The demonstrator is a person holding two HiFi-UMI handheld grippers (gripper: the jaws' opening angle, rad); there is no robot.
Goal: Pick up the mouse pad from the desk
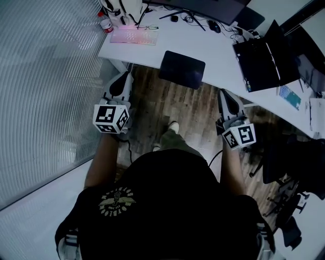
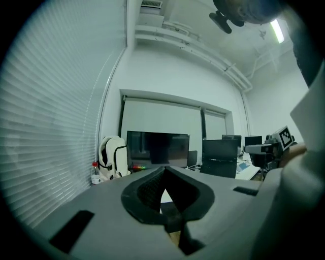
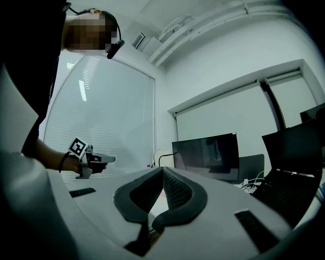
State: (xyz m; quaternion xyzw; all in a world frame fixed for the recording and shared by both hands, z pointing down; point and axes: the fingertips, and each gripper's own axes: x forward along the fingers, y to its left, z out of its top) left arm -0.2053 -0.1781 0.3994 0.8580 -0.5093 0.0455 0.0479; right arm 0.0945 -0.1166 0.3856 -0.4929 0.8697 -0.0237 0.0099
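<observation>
The mouse pad (image 1: 183, 69), upper middle of the head view, looks dark and matt with a faint sheen. It lies on a smooth white surface (image 1: 218, 55). Below it the floor (image 1: 152, 101) shows brown wood-grain planks. At left the blinds (image 1: 45, 81) are finely ribbed. The left gripper (image 2: 163, 172) and right gripper (image 3: 162, 172) have smooth pale plastic shells and dark fingers (image 2: 147, 189) with a rough, dimpled face.

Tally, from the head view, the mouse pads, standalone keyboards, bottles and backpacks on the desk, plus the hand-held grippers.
mouse pad: 1
keyboard: 1
bottle: 1
backpack: 1
grippers: 2, the left gripper and the right gripper
Total: 6
</observation>
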